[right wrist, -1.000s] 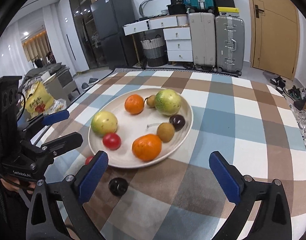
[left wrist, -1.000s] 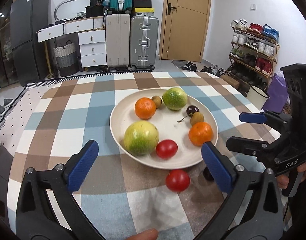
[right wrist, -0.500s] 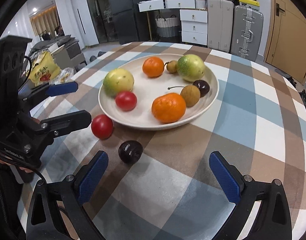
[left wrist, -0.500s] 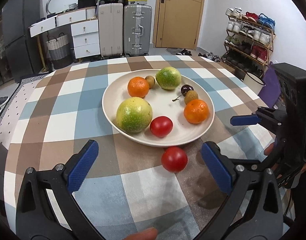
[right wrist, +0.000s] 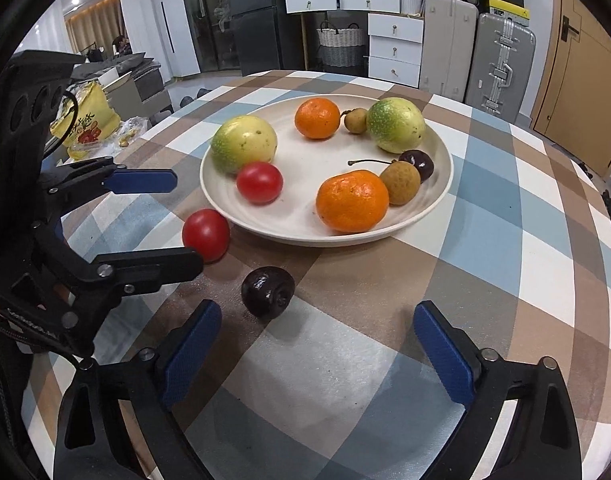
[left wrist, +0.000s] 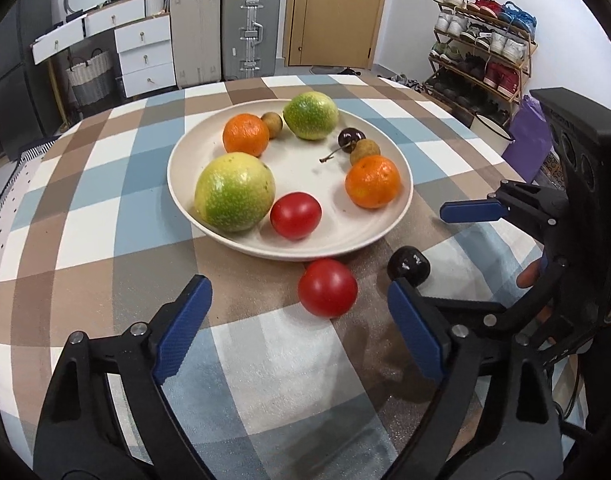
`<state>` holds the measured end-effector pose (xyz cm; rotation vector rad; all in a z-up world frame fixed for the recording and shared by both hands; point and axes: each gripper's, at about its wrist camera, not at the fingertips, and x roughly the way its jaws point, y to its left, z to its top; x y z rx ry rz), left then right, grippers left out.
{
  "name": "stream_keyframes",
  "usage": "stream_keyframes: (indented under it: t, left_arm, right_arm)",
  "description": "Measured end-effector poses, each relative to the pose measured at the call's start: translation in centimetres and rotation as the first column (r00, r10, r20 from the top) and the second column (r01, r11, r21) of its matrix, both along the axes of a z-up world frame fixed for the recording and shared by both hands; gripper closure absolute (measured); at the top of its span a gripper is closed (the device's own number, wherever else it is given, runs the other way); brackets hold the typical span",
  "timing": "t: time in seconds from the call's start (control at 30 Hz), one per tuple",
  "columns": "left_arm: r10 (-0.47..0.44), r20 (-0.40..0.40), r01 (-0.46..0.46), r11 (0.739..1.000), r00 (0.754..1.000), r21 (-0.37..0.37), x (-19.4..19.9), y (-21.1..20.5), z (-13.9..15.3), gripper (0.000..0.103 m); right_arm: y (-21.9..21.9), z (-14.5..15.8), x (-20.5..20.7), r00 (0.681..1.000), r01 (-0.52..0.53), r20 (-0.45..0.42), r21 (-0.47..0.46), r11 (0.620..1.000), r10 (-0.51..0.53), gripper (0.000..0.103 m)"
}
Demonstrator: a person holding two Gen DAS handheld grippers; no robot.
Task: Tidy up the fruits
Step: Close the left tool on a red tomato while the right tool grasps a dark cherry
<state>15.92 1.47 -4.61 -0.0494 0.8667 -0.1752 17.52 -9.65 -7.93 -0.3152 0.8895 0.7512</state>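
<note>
Checked cloth in brown, blue and white is covering the round worktop (left wrist: 85, 216), its weave looking slightly grainy. A shallow cream plate (left wrist: 401, 216) with a matte finish is sitting on it, carrying two mottled green-yellow round fruits (left wrist: 235, 192), two dimpled oranges (left wrist: 372, 181), a glossy red tomato (left wrist: 295, 215), two small rough brown longan-like fruits (left wrist: 364, 151) and a shiny dark cherry (left wrist: 351, 136) with a thin curved stem.

Two pieces are lying off the plate on the cloth: a second smooth red tomato (left wrist: 327, 288), just beside the near rim, and a dark, almost black glossy fruit (right wrist: 267, 291) with a puckered end, near the tomato but apart from it.

The left gripper (left wrist: 299, 334) is hovering low with its ribbed blue-padded jaws spread wide, the loose tomato sitting between and just ahead of them, touching neither. The right gripper (right wrist: 317, 354) is likewise standing with its jaws wide apart and holding nothing, the dark fruit lying just ahead of its left pad (right wrist: 191, 354). Each black plastic gripper is showing in the other's view, side on.

Hard-shell suitcases (left wrist: 249, 30) and white drawers (left wrist: 143, 54) are standing against the far wall.
</note>
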Motion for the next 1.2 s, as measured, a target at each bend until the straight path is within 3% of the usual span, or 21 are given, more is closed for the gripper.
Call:
stream_keyframes:
  t: [0.23,0.47,0.73,0.8,1.03,1.2]
  left_arm:
    - [0.009,-0.013,-0.009,1.000,1.000,-0.009,0.2,0.2,-0.4,0.022]
    - [-0.001,-0.028,0.001,1.000,1.000,-0.013,0.5,0.2,-1.0,0.042]
    - [-0.039,-0.026,0.038,0.999,0.999,-0.038,0.4,-0.4,-1.0,0.064]
    - [-0.054,-0.027,0.053,0.997,0.998,-0.048,0.3,-0.6,-1.0,0.074]
    - [-0.056,-0.022,0.055,0.998,0.998,-0.043,0.2,-0.8,-0.9,0.074]
    - [-0.060,-0.009,0.059,0.998,0.998,-0.035,0.0,-0.8,-0.5,0.074]
  right_arm:
    - [0.4,-0.1,-0.2,1.000,-0.011,0.023,-0.020,1.000,0.011,0.023]
    - [1.1,-0.1,-0.6,0.999,-0.034,0.039,-0.031,0.999,0.036,0.031]
    - [1.3,-0.1,-1.0,0.998,-0.052,0.046,-0.033,0.998,0.054,0.032]
    - [1.2,-0.1,-1.0,0.998,-0.052,0.045,-0.032,0.998,0.053,0.032]
    - [1.3,-0.1,-1.0,0.997,-0.053,0.045,-0.032,0.998,0.054,0.032]
    - [1.3,-0.1,-1.1,0.997,-0.064,0.045,-0.023,0.998,0.065,0.045]
